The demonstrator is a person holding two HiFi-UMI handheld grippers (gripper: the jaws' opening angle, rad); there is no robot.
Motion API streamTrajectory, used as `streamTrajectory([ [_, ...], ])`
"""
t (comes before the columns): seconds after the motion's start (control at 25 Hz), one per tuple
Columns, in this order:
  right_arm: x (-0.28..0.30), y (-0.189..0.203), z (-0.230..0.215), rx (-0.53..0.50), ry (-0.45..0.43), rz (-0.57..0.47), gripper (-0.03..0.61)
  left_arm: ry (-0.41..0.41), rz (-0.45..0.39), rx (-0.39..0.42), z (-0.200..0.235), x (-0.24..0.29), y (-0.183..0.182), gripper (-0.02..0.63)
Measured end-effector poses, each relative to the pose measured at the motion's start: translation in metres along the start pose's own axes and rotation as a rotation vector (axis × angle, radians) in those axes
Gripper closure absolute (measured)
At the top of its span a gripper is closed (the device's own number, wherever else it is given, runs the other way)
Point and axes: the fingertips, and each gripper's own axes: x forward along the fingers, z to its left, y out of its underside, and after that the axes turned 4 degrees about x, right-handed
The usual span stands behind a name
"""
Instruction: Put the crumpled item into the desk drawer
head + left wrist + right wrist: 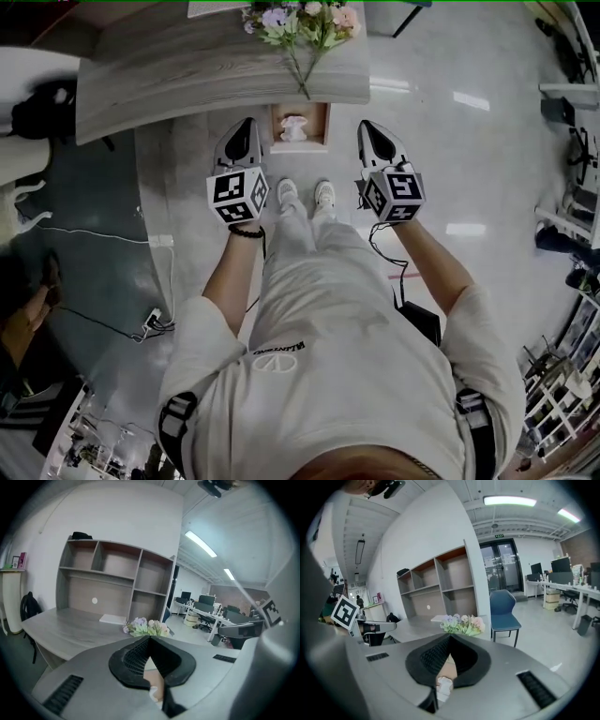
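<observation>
Looking down in the head view: a person stands facing a grey wood-grain desk (187, 70) with a gripper in each hand, the two held side by side and well apart. The left gripper (246, 126) and right gripper (367, 127) both point toward the desk, marker cubes nearest the body. Between them an open wooden drawer (322, 127) juts out from under the desk's front edge. The crumpled item (294, 128), white, lies inside it, touched by neither gripper. A bunch of flowers (305, 23) lies on the desktop just above the drawer. The person's pale shoes (306, 194) are on the glossy floor right below the drawer. Left gripper view: the jaws are pressed together at the tips of the left gripper (150, 638), nothing clamped. Through the opening beneath the tips, a slice of the drawer (153, 681) and the crumpled item (154, 694) show far beyond. Ahead are the flowers (145, 627), the desk (65, 630) and an open shelf unit (117, 578). Right gripper view: the right gripper (450, 636) also has its jaws closed tip to tip and empty. The crumpled item (444, 686) shows in the drawer (447, 668) through the gap below. Beyond are the flowers (463, 624), the shelf unit (436, 588) and a blue chair (505, 609).
</observation>
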Motion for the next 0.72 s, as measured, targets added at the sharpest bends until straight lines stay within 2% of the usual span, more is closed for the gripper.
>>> streamTrajectory([
  [0.2,-0.034,-0.052,0.000,-0.002,0.002,-0.096,0.580,0.013,-0.076,0.079,-0.011,-0.023,-0.049,0.612],
  [0.52,-0.083,-0.123,0.011,-0.015,-0.013,-0.251,0.580,0.011,-0.182,0.106,-0.026,-0.063,-0.097,0.612],
  [0.72,-0.113,-0.157,0.014,-0.067,-0.014,-0.330,0.580,0.016,-0.274,0.176,-0.033,-0.088,-0.138,0.612],
])
